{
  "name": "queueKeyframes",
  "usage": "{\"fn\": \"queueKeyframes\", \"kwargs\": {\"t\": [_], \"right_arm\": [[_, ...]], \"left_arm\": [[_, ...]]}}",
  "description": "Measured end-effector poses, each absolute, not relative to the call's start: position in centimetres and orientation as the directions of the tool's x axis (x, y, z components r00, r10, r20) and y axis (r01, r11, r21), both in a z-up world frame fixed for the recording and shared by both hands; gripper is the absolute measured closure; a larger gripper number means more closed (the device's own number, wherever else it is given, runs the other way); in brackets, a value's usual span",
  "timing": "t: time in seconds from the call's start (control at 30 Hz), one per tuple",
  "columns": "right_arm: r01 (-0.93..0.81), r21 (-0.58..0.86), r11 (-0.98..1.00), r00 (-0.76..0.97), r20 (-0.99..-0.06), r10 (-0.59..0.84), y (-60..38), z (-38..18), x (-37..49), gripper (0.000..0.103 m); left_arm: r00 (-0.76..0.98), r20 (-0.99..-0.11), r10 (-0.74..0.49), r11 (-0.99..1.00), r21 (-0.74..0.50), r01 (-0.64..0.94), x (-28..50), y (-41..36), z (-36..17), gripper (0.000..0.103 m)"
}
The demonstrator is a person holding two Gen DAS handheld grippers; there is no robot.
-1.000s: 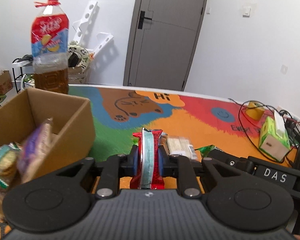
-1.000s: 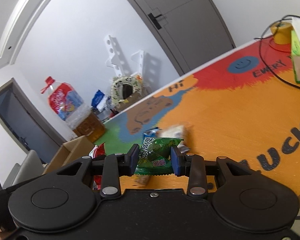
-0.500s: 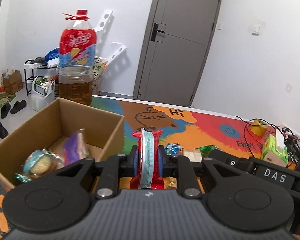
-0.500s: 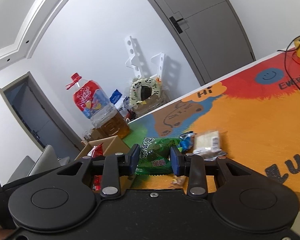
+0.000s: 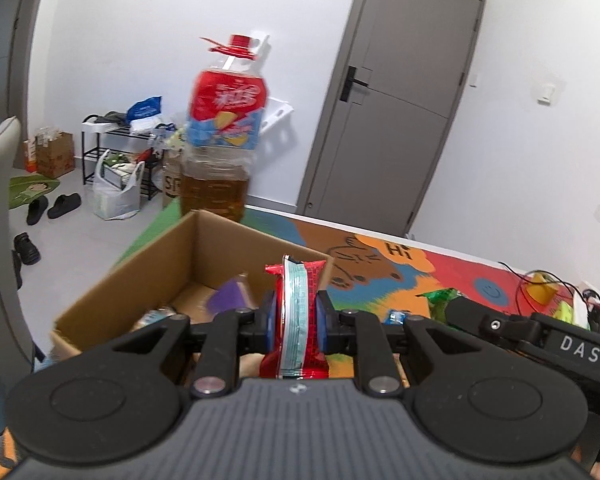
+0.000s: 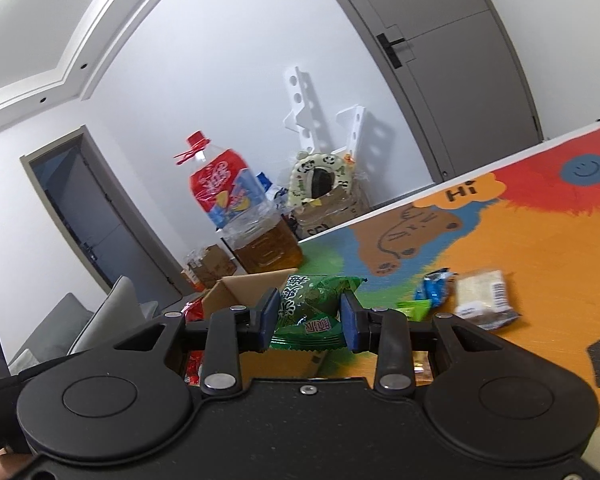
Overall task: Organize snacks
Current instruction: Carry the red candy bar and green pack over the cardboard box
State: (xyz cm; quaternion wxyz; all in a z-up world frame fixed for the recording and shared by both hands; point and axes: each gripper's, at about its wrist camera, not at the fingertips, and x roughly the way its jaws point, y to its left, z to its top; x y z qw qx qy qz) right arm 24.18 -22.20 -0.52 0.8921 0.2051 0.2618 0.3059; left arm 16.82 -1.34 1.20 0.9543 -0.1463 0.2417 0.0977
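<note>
My left gripper [image 5: 294,316] pinches a red packet [image 5: 296,312], my right gripper [image 6: 310,314] a green packet [image 6: 312,304]; the cardboard box [image 5: 140,276] holds some snacks, others wait far right.

The cardboard box [image 5: 148,276] holds blurred snacks, half hidden behind the left hand-held gripper [image 5: 294,316]; the red packet's [image 5: 296,312] print stays unreadable

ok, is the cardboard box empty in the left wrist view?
No, the cardboard box already holds snacks, including a purple packet on its floor.
</note>
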Motion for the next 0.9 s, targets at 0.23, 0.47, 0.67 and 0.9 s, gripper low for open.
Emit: {"fn": "queueKeyframes", "kwargs": {"t": [0.23,0.47,0.67,0.9], "right_arm": [[-0.481,0.506,0.716,0.651,-0.341,0.678,-19.2,0.2,24.0,0.069],[-0.506,0.476,0.719,0.635,-0.359,0.684,-16.1,0.6,24.4,0.069],[-0.513,0.460,0.724,0.623,-0.381,0.683,-14.1,0.4,25.2,0.069],[-0.508,0.452,0.733,0.621,-0.398,0.676,-12.9,0.3,26.3,0.069]], "left_arm": [[0.857,-0.496,0.141,0.918,-0.258,-0.301,16.3,2.3,0.8,0.084],[0.853,-0.500,0.152,0.905,-0.276,-0.323,17.0,5.2,0.3,0.084],[0.851,-0.507,0.139,0.901,-0.291,-0.320,17.9,6.9,0.0,0.084],[0.852,-0.515,0.094,0.899,-0.324,-0.295,19.6,8.0,-0.4,0.084]]}}
